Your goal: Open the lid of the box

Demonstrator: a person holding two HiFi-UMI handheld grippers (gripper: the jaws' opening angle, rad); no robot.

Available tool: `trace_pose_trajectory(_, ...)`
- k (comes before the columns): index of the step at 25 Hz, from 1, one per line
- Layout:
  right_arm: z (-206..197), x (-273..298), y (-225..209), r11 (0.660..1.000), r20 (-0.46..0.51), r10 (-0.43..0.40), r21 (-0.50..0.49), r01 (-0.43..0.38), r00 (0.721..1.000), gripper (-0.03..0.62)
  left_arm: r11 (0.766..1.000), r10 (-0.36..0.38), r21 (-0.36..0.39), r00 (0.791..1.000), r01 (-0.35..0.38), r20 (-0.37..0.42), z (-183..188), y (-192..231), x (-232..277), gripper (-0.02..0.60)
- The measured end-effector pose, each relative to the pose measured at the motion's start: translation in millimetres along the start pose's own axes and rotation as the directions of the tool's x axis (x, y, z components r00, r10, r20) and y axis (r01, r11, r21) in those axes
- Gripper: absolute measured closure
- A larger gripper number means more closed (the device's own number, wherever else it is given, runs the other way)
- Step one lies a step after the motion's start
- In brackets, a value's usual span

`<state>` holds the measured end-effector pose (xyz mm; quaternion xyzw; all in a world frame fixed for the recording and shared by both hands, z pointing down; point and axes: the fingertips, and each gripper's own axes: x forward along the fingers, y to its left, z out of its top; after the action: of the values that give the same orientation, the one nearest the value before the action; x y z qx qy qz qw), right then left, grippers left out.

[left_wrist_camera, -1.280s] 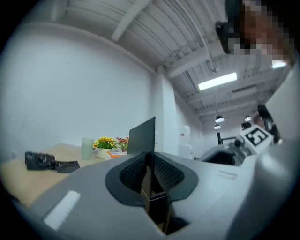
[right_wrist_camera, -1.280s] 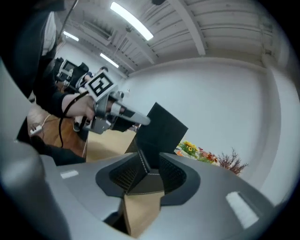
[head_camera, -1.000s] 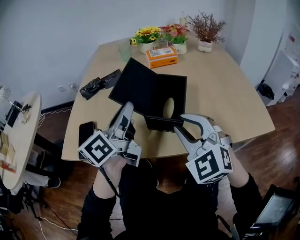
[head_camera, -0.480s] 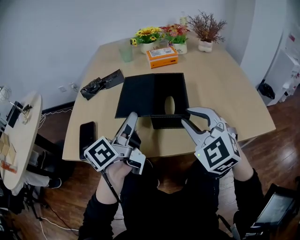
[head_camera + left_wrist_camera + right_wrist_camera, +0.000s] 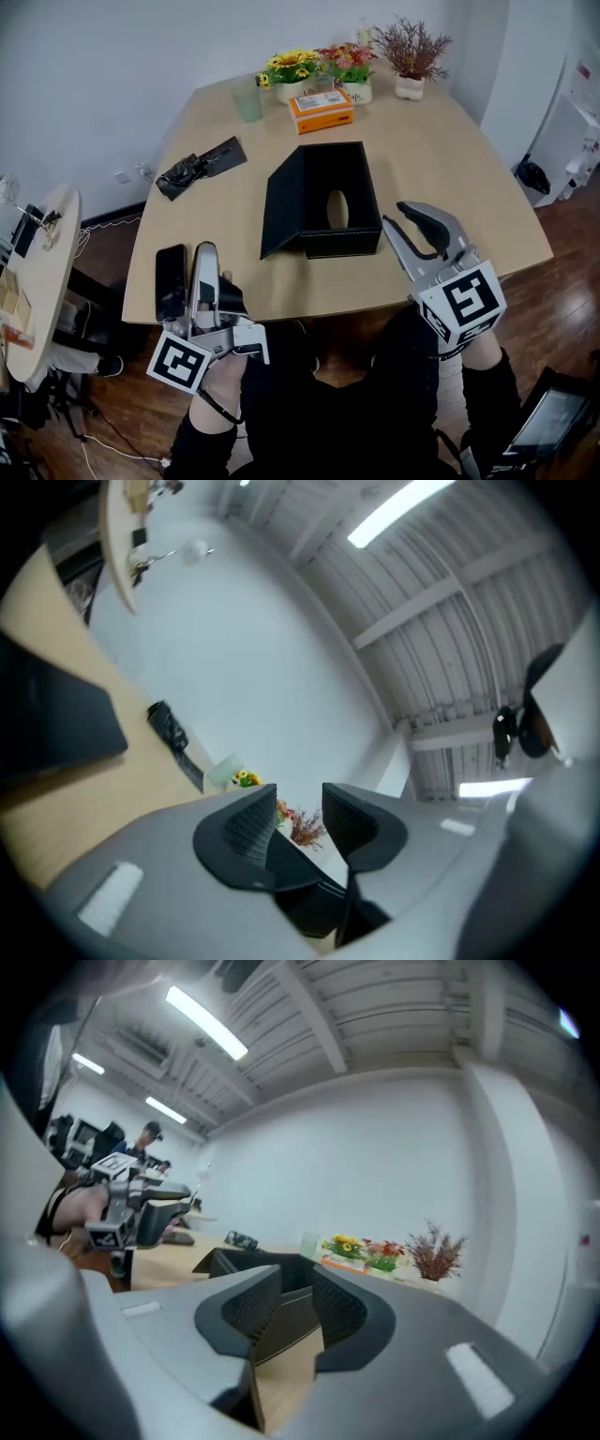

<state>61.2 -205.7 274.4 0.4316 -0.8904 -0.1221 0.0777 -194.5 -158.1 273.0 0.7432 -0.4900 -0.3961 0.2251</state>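
The black box (image 5: 336,202) stands mid-table with its top open and an oval hole showing inside. Its lid (image 5: 283,202) hangs from the left edge and slopes down toward the table. My left gripper (image 5: 204,253) is at the table's front left edge, well away from the lid; its jaws are opening with nothing between them (image 5: 298,803). My right gripper (image 5: 394,216) hovers just right of the box's front corner, not touching it. Its jaws are opening too, with nothing between them (image 5: 295,1299), and the box (image 5: 239,1262) shows beyond them.
A black phone (image 5: 171,269) lies beside my left gripper. A crumpled black bag (image 5: 200,167) lies at the left. At the far edge stand an orange carton (image 5: 321,111), a green cup (image 5: 247,98) and flower pots (image 5: 352,73). A round side table (image 5: 42,281) stands left.
The left gripper let go of the lid and drew back to the front left edge. The lid dropped open to the box's left. The right gripper backed off to the right.
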Motion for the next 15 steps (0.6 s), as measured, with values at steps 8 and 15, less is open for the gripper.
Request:
trace_pose_trajectory(8,29.6,-28.8,-32.4,0.961,0.207,-0.222,0.211,0.178,0.953,0.559,0.811,-0.056,0.559,0.975,0.171,-0.217,-44.9,-48.2,27.9,0.472)
trace_pose_trajectory(15,45.5,-61.0,-38.4,0.912,0.325,-0.409,0.136,0.386,0.853,0.579,0.447,-0.038,0.883,0.989,0.145,-0.143,-53.6,-75.5,27.0,0.476)
